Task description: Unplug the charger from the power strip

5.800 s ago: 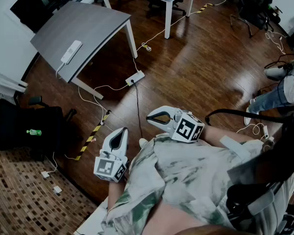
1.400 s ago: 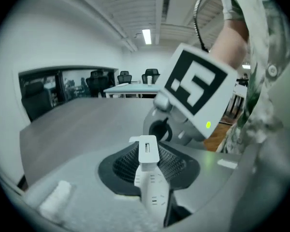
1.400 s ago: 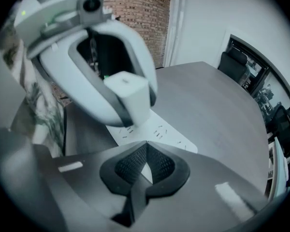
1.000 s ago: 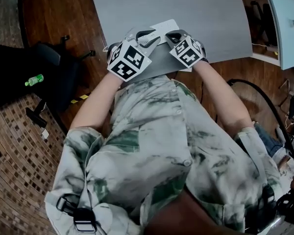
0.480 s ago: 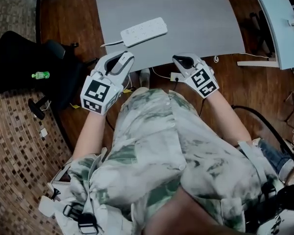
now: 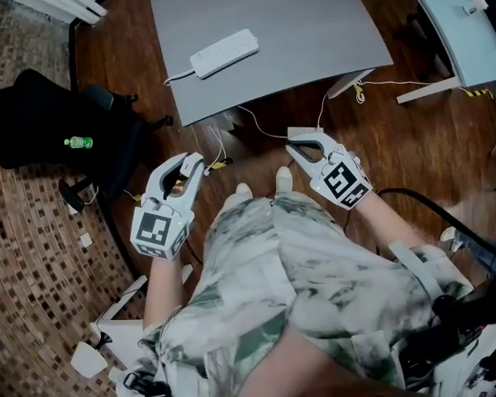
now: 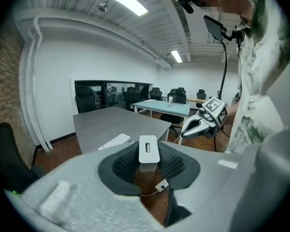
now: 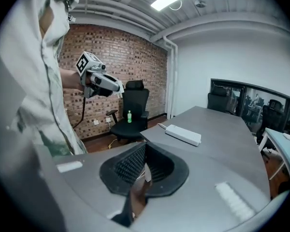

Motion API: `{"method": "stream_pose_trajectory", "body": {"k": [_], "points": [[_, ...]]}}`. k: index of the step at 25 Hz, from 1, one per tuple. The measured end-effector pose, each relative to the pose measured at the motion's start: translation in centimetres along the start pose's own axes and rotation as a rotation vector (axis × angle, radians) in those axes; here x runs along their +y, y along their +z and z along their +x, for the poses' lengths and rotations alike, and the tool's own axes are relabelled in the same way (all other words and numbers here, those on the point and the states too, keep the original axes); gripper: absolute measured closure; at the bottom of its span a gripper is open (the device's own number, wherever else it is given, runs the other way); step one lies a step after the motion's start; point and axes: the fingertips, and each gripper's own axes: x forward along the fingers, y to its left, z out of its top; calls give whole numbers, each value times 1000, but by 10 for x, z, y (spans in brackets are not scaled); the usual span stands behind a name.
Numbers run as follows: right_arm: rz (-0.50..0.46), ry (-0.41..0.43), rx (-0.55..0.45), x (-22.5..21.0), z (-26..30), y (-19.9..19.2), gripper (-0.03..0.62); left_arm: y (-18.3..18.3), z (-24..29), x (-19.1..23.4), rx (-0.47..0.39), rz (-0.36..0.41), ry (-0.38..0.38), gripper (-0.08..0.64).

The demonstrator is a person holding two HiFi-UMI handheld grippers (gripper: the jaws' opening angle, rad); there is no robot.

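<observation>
The white power strip point(image 6: 223, 53) lies on the grey table point(image 6: 314, 23), with its cord running off the near left edge and nothing plugged into it. My left gripper point(image 6: 184, 170) is off the table, low on the left, shut on a small white charger point(image 7: 148, 148) that sits between its black pads point(image 7: 127, 164). The right gripper point(image 6: 307, 150) hangs over the wooden floor, shut and empty. The left gripper view has the strip point(image 7: 114, 141) beyond the charger, and the right gripper view shows the strip point(image 8: 183, 134) on the tabletop.
A black office chair point(image 6: 50, 131) with a green bottle point(image 6: 78, 142) stands on the left. A second white strip point(image 6: 302, 132) with thin cables lies on the floor near the table leg. A light-blue table point(image 6: 455, 23) is at the upper right.
Both grippers have pulled back from the strip on the table toward the person's body and spread apart. The charger has come away with the left gripper.
</observation>
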Motion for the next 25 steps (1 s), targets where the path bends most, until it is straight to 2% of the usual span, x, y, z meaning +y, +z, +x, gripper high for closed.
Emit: {"method": "stream_pose_trajectory", "body": {"k": [7, 14, 19, 25], "points": [[-16, -64, 15, 62, -16, 13, 588, -4, -44, -46, -64, 68, -74, 454], [15, -120, -76, 150, -31, 50, 588, -54, -115, -86, -91, 102, -172, 456], [48, -138, -89, 228, -40, 58, 588, -86, -162, -120, -111, 79, -256, 456], [20, -141, -91, 290, -53, 65, 586, -98, -197, -145, -124, 123, -304, 456]]}}
